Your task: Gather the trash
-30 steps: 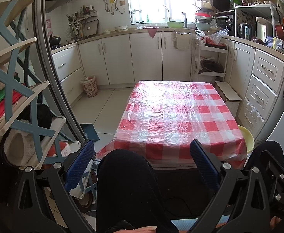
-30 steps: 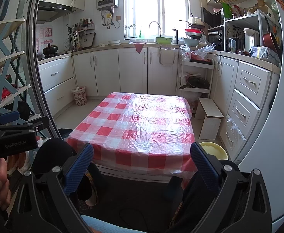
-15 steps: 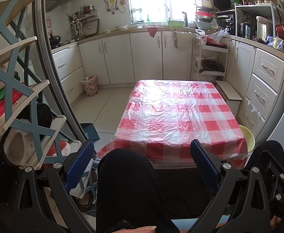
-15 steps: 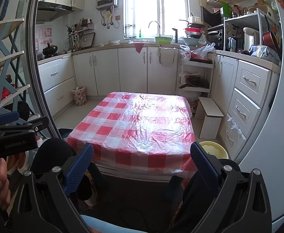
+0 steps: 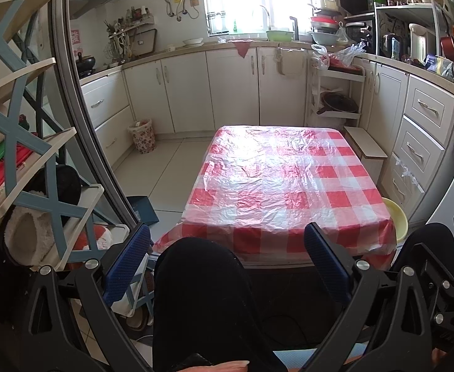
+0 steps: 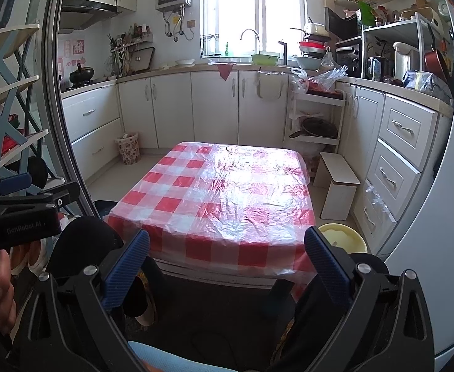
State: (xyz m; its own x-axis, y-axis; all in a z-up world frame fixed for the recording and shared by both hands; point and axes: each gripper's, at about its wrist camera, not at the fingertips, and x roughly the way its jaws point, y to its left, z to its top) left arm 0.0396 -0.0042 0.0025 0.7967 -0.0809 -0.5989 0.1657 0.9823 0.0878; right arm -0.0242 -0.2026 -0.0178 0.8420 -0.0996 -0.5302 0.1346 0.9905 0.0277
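A low table [image 5: 284, 186] [image 6: 217, 204] with a red-and-white checked cloth under clear plastic stands ahead in both wrist views. I see no loose trash on it. A small patterned waste basket [image 5: 142, 135] [image 6: 128, 148] sits on the floor by the far left cabinets. My left gripper [image 5: 227, 260] is held wide open above a knee in black trousers, short of the table's near edge. My right gripper [image 6: 227, 259] is also wide open with nothing between its fingers. The left gripper's body [image 6: 19, 217] and a hand show at the right wrist view's left edge.
White cabinets [image 5: 233, 90] line the back and right walls. A small white stool [image 6: 338, 192] and a yellow basin [image 6: 343, 237] sit right of the table. A blue-and-cream shoe rack [image 5: 34, 167] stands at the left. A dark dustpan [image 5: 141, 209] lies on the floor.
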